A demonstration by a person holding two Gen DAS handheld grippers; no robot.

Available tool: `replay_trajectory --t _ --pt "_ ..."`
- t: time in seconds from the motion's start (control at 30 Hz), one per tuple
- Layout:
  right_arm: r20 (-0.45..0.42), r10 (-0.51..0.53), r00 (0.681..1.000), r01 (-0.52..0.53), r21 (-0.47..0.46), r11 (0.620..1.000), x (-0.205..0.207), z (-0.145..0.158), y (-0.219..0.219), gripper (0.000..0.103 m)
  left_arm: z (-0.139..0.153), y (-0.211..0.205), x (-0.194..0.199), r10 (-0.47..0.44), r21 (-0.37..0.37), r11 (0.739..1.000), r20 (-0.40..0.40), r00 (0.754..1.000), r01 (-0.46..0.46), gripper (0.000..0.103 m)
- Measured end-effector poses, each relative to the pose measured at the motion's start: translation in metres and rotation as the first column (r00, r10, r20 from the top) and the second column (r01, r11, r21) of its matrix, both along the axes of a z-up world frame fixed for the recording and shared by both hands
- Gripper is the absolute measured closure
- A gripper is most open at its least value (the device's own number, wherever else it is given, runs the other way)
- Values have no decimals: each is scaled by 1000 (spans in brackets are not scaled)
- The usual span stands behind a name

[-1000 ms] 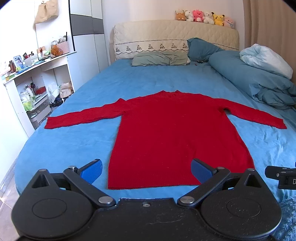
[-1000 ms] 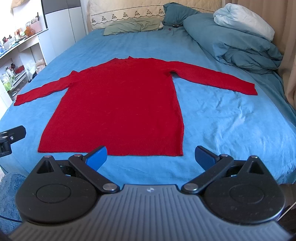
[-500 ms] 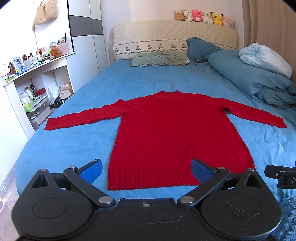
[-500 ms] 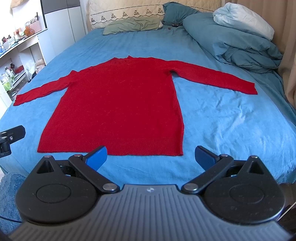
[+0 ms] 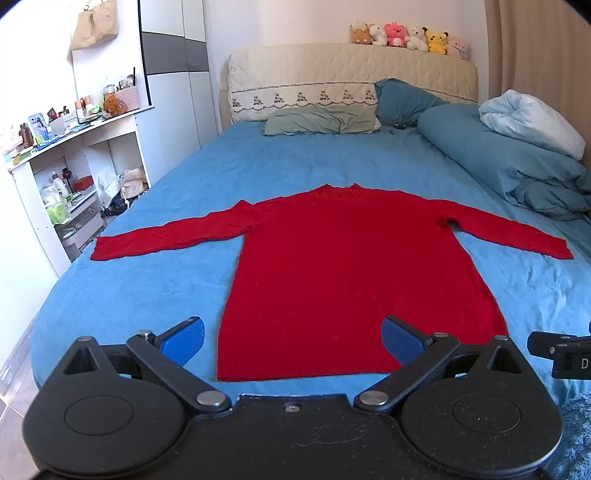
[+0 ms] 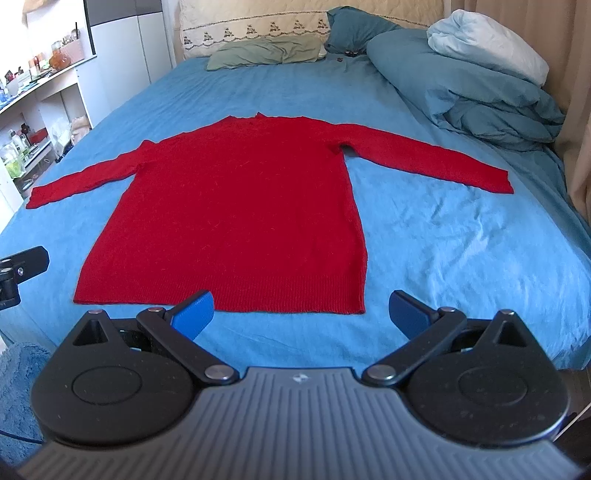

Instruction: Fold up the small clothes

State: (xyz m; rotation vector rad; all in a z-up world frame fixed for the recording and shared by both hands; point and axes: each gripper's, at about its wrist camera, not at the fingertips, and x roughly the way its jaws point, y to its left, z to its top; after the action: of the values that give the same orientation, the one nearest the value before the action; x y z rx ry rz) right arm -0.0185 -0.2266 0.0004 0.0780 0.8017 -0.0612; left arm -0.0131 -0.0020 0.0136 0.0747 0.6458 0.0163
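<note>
A red long-sleeved sweater (image 5: 343, 266) (image 6: 240, 206) lies flat on the blue bed sheet (image 5: 155, 280), both sleeves spread out to the sides, hem toward me. My left gripper (image 5: 293, 341) hovers open near the foot of the bed, over the hem's left half, holding nothing. My right gripper (image 6: 301, 312) is open too, just short of the hem's right corner, with nothing between its blue fingertips (image 6: 194, 308). Each gripper's edge shows in the other's view.
Pillows (image 5: 321, 122) and a bunched blue duvet (image 5: 517, 162) sit at the head and right side of the bed. White shelves (image 5: 55, 192) crammed with small items stand to the left. Plush toys (image 5: 406, 35) line the headboard. A curtain (image 6: 576, 92) hangs at right.
Both views have shifted very slightly; the sweater and both open grippers stay much as they were.
</note>
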Motion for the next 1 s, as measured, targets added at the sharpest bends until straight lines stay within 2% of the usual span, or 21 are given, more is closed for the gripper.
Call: replay_trajectory --t 0.4,0.47,0.57,0.67,0.8,0.9,1.0 --pt "-5 4 1000 -4 -1 1000 1 -1 1 0 2 1 -1 10 1 1000 5 1000 -10 0" --pt "-11 0 1000 0 5 1000 1 4 -1 0 11 2 -2 16 -1 1000 24 1000 -16 0" --pt "19 -19 1000 19 17 1000 4 20 -12 0 38 0 0 -13 6 1000 94 995 12 0" --pt "83 -42 996 39 40 998 9 43 -32 0 68 -8 15 -40 28 999 158 987 36 0" --pt "130 -106 986 103 30 994 27 63 -65 0 99 -26 50 -96 12 995 210 973 95 0" --pt "130 -167 977 160 62 985 50 66 -96 0 108 -44 83 -141 17 990 231 963 141 0" --pt "133 -215 968 204 89 975 77 59 -128 0 104 -67 125 -190 17 981 224 956 192 0"
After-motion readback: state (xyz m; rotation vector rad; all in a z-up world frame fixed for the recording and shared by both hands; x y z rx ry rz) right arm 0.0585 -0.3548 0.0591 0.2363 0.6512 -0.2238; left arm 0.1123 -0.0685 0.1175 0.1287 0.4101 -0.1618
